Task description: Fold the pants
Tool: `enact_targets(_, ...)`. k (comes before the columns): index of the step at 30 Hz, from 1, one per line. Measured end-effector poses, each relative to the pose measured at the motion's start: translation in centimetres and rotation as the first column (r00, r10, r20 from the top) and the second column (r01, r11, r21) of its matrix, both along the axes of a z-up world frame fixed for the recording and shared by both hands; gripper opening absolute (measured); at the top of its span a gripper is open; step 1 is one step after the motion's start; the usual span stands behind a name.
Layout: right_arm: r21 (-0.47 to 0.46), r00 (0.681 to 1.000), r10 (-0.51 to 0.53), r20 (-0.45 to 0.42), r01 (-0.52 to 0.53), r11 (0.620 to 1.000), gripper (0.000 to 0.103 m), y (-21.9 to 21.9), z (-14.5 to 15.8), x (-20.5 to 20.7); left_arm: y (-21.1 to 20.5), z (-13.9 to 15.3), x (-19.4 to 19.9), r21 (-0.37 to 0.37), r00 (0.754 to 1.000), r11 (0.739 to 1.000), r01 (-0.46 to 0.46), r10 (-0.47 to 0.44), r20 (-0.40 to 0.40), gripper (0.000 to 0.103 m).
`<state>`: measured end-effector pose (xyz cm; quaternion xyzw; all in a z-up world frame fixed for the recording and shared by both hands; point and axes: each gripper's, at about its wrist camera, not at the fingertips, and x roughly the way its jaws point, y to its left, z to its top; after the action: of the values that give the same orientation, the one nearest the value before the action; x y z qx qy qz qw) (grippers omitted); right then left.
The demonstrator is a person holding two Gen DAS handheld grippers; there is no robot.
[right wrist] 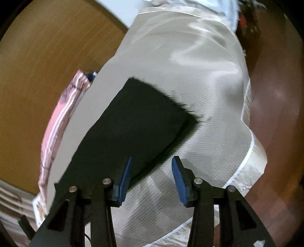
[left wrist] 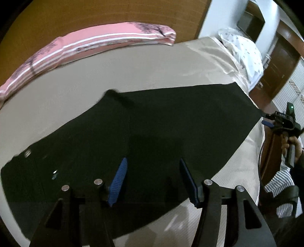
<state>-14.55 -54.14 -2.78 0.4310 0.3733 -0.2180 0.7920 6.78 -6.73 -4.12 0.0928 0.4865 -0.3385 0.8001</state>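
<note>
Garment: black cloth pants (left wrist: 144, 136), spread flat on the bed; in the left wrist view they fill the centre and lower left of the frame, in the right wrist view (right wrist: 121, 129) they run from the centre down to the lower left.
Garment detail: small metal fastening (left wrist: 28, 152) at left of frame, on the wide end of the pants.
Garment corner: right tip of the pants (left wrist: 256, 112) lies at the bed edge, just beside the right gripper; contact cannot be told.
Support: bed with beige woven cover (left wrist: 95, 76), satin sheen toward the upper right; pale border along its edge (right wrist: 247, 140).
Left gripper (left wrist: 153, 180): black frame with blue ribbed fingers (left wrist: 118, 180), spread wide, holding nothing, above the lower edge of the pants.
Right gripper (right wrist: 152, 178): same build, fingers (right wrist: 179, 182) wide apart and empty; left finger over the pants' edge, right finger over bare cover. Also seen at far right of the left wrist view (left wrist: 281, 121), held in a hand (left wrist: 292, 144).
Bedding: pink striped pillow (left wrist: 91, 47), upper left, against the wooden headboard (left wrist: 95, 15).
Bedding: white dotted pillow (left wrist: 245, 51), upper right.
Floor: dark red-brown boards (right wrist: 275, 114), right of frame.
</note>
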Motion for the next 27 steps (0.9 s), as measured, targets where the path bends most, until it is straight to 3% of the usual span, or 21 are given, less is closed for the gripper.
enact_targets(8, 0.030, 0.995, -0.070, 0.073, 0.068, 0.997, 0.040, -2.8, -1.0, 0.2, -6.4, -2.6, -0.1, 0.034, 0.991, 0.993, 0.111, -0.108, -0.073, 0.059)
enact_targets(15, 0.022, 0.993, -0.096, 0.071, 0.095, 0.995, 0.023, -4.3, -1.5, 1.1, -8.7, -4.3, -1.9, 0.064, 0.979, 0.981, 0.181, -0.173, -0.110, 0.059)
enact_targets(23, 0.017, 0.993, -0.094, 0.067, 0.093, 0.996, 0.009, -4.3, -1.6, 1.2, -8.7, -4.6, -2.3, 0.078, 0.982, 0.982, 0.175, -0.168, -0.082, 0.059)
enact_targets(27, 0.047, 0.990, -0.081, 0.118, 0.076, 0.996, 0.009, -3.5, -0.3, 2.0, -7.4, -4.2, -1.8, 0.006, 0.984, 0.991, 0.130, -0.129, -0.126, 0.059)
